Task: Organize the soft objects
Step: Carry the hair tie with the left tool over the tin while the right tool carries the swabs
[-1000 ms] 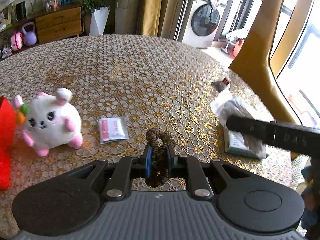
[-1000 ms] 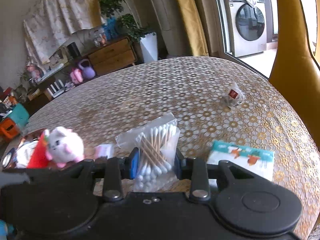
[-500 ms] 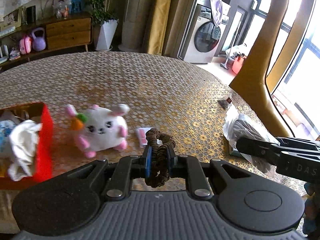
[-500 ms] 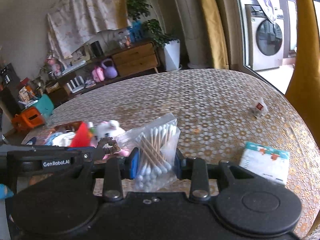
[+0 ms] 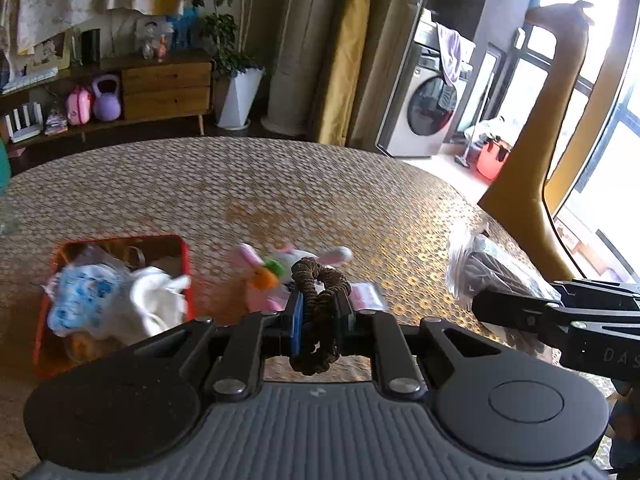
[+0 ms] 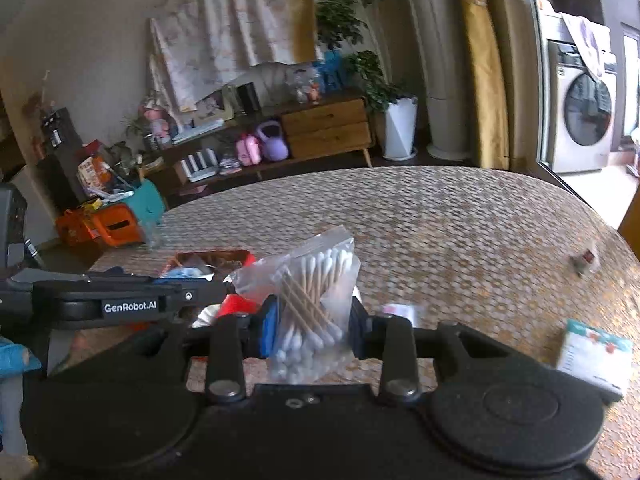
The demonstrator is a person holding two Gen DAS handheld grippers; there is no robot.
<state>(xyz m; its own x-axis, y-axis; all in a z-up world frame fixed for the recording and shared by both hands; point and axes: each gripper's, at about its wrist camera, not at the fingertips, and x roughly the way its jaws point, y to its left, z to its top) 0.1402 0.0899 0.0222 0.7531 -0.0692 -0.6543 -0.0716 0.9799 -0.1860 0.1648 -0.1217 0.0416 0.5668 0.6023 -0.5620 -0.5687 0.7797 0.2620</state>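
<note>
My left gripper [image 5: 318, 316] is shut on a brown hair scrunchie [image 5: 318, 320], held above the table. A red tray [image 5: 185, 264] with a blue-patterned cloth [image 5: 86, 304] and a white cloth [image 5: 158, 300] lies to its left. A white plush bunny with a carrot [image 5: 272, 270] sits just behind the scrunchie, right of the tray. My right gripper [image 6: 310, 326] is shut on a clear zip bag of cotton swabs [image 6: 310, 304]. The red tray [image 6: 212, 258] shows behind the left gripper's body [image 6: 120, 304] in the right wrist view.
A small pink-and-white packet [image 5: 366, 294] lies right of the bunny. A tissue pack [image 6: 594, 354] and a small wrapped item [image 6: 584, 260] lie at the table's right. The right gripper's body [image 5: 560, 320] crosses the left wrist view's right side, a clear bag [image 5: 496, 276] behind it.
Both grippers have risen and swung left with their loads. The red tray has come fully into the left wrist view, and the bunny now sits behind the scrunchie.
</note>
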